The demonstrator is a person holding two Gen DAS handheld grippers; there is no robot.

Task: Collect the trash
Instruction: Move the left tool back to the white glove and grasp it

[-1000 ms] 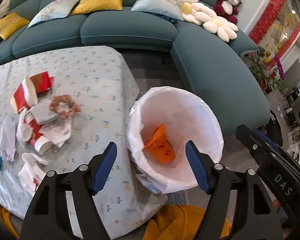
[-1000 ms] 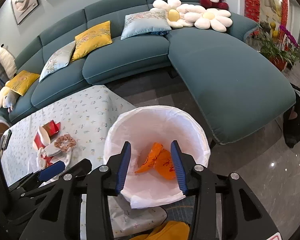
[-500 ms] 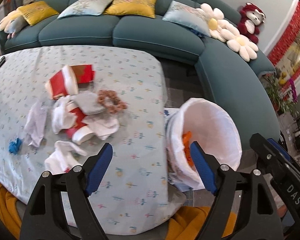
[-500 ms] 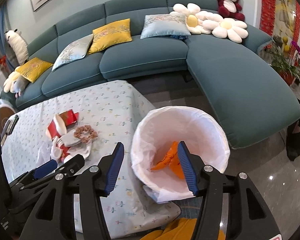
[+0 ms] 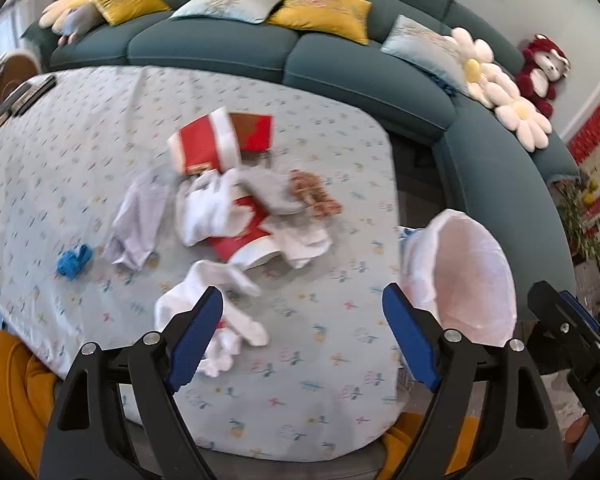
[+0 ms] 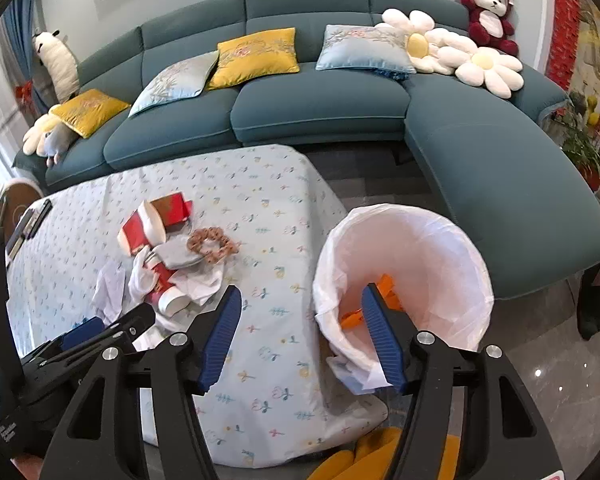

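The left tongs (image 5: 302, 338) are hanging over the near part of the surface (image 5: 320, 392), their blue pads spreading wider with nothing between them, and crumpled white tissue (image 5: 220, 320) is lying just beside the left pad. The right tongs (image 6: 300, 334) are also widening and gripping nothing, hovering over the surface's near right edge. A litter pile of red paper cups (image 6: 140, 228), tissues and a brown ring (image 6: 212, 245) is sitting mid-surface. The white-lined bin (image 6: 440, 248) is standing right of the surface, holding an orange wrapper (image 6: 388, 286).
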